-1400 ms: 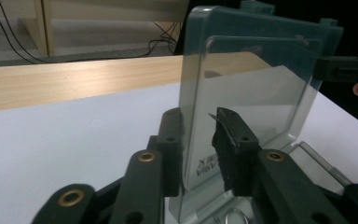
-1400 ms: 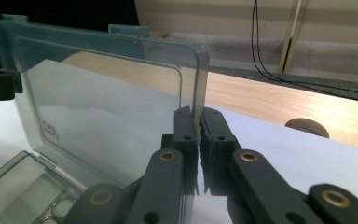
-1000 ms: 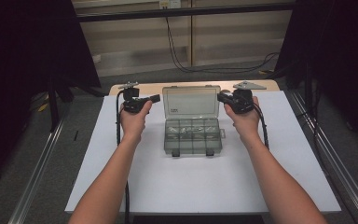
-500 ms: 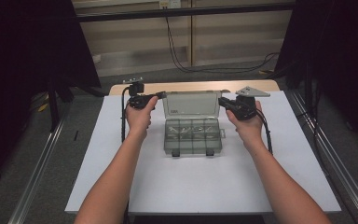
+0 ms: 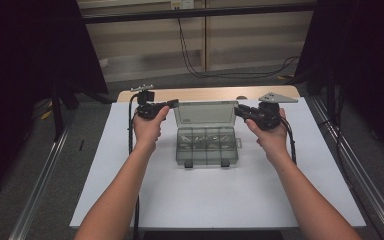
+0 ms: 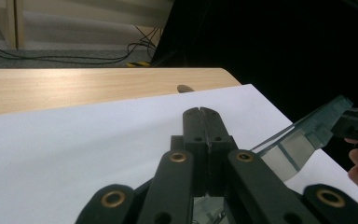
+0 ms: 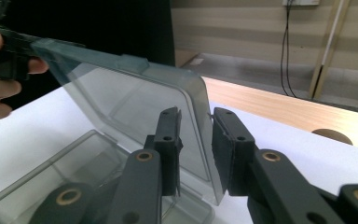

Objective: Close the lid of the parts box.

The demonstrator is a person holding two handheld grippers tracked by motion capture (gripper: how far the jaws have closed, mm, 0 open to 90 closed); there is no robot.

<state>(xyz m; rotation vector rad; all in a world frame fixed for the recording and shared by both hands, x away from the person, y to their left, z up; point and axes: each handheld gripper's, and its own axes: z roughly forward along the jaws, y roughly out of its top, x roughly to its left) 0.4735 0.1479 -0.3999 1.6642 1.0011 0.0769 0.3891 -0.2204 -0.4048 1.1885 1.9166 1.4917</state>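
A clear plastic compartment box point(image 5: 207, 145) sits mid-desk on a white sheet point(image 5: 130, 175), its lid point(image 5: 206, 113) standing open at the far side. The left gripper point(image 5: 172, 104) has its fingers pressed together at the lid's left corner. The right gripper point(image 7: 196, 140) has just been opening: its fingers straddle the lid's right edge with a gap showing.

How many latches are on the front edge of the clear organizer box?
2: left latch and right latch, both hanging on the organizer box front wall, below the open lid.
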